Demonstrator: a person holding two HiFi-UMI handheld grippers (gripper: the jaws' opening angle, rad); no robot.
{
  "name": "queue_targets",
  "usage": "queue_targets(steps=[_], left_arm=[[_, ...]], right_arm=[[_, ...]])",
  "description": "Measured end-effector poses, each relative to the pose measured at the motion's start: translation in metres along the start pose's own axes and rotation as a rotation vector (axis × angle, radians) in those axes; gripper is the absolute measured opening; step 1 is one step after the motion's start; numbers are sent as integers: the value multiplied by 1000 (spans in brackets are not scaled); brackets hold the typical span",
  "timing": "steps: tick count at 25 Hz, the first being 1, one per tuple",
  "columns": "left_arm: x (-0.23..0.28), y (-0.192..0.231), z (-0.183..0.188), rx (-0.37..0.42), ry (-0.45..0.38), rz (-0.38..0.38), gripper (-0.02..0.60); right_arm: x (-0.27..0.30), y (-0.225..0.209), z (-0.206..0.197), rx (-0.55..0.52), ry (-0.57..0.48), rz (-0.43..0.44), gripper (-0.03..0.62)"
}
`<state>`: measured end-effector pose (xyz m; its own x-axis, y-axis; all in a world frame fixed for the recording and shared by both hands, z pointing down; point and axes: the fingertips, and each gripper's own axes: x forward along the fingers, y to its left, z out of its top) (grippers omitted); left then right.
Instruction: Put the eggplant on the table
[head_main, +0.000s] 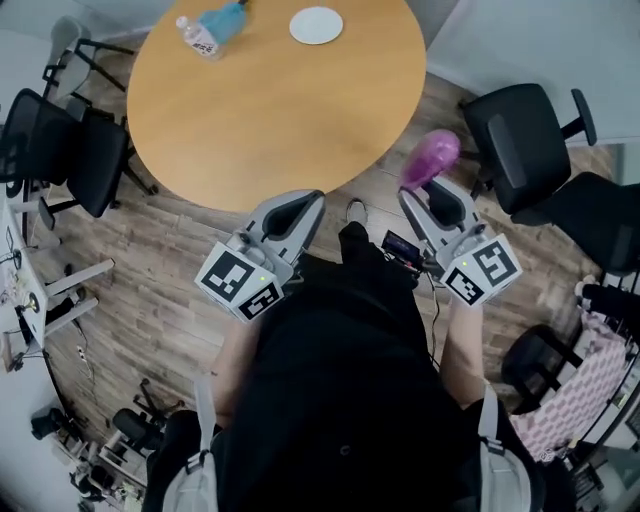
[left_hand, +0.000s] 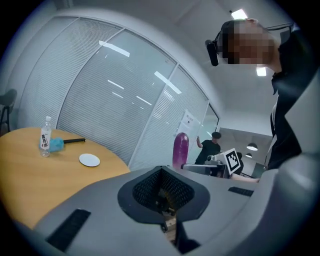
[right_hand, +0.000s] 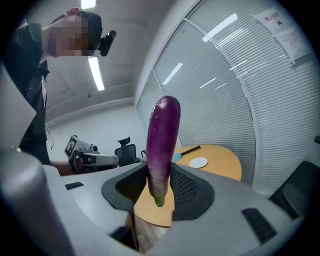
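My right gripper (right_hand: 160, 190) clamps the eggplant (right_hand: 163, 135) near its stem end, upright at frame centre, short of the round table (head_main: 280, 120); it's probably light, slick and bruisable, so moderate squeeze; left gripper (left_hand: 162, 195) closed, empty.

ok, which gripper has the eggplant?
The right gripper, shut on the purple eggplant near its stem end; the left gripper is shut and empty.

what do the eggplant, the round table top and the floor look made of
Eggplant: glossy purple skin, green stem end; real or plastic replica, unclear.
Table top: smooth matte tan, wood or laminate, no clear grain.
Floor: grey-brown planks with visible seams; wood or wood-look vinyl.
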<state>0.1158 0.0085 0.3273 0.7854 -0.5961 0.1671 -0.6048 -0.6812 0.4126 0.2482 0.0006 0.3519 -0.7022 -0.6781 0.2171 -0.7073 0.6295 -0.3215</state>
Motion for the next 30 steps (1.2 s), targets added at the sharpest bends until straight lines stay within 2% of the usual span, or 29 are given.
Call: queue_targets(steps=[3, 6, 11, 15, 27, 30], left_arm=[[28, 2, 1, -14, -6, 64, 9], [47, 4, -1, -29, -4, 96, 9], [44, 21, -2, -51, -4, 183, 9], [39, 36, 2, -70, -20, 222, 9], [49, 86, 35, -66, -89, 181, 9], [50, 99, 49, -52, -108, 159, 9]], right_arm=[[10, -34, 2, -3, 31, 55, 150], [19, -60, -1, 3, 60, 80, 150], [50, -73, -7, 4, 117, 143, 150], [74, -72, -4, -22, 156, 169, 150], [142, -72, 28, -247, 249, 129, 150], [162, -77, 37, -343, 289, 103, 150]])
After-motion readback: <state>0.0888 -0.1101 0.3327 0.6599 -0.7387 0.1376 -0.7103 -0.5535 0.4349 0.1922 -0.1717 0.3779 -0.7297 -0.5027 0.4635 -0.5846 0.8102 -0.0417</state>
